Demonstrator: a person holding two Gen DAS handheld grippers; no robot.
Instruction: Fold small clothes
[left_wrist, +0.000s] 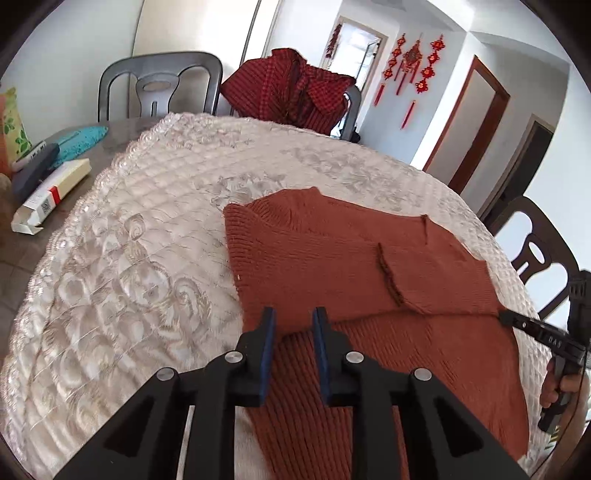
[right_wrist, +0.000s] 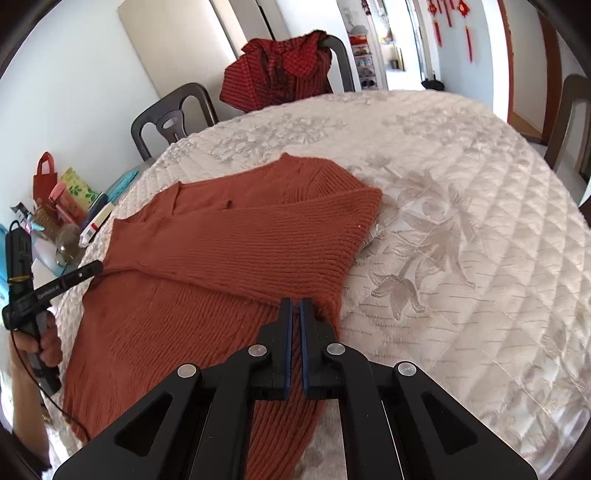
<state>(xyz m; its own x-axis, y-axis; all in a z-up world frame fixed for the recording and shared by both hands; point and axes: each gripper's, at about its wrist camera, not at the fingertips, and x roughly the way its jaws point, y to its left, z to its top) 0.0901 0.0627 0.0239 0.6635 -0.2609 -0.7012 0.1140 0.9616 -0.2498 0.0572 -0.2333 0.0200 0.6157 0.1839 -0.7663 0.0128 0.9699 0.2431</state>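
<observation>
While sweater (left_wrist: 351, 258) lies under both, left fingers (left_wrist: 293, 317) spread, right fingers (right_wrist: 295, 306) pressed together.

So the table (left_wrist: 122, 125) was round with a dark top, mostly covered by a cream quilted cloth (left_wrist: 129, 258) with shiny floral stitching and a scalloped edge. On the cloth lay a rust-orange knit sweater (left_wrist: 332, 251), spread flat with its sleeves folded in, sitting around 4 o'clock in the left wrist view. On the bare strip of tabletop at 9 to 10 o'clock were an open white carton (left_wrist: 51, 195), a dark flat case (left_wrist: 35, 170) and something teal and textured (left_wrist: 83, 142).
</observation>
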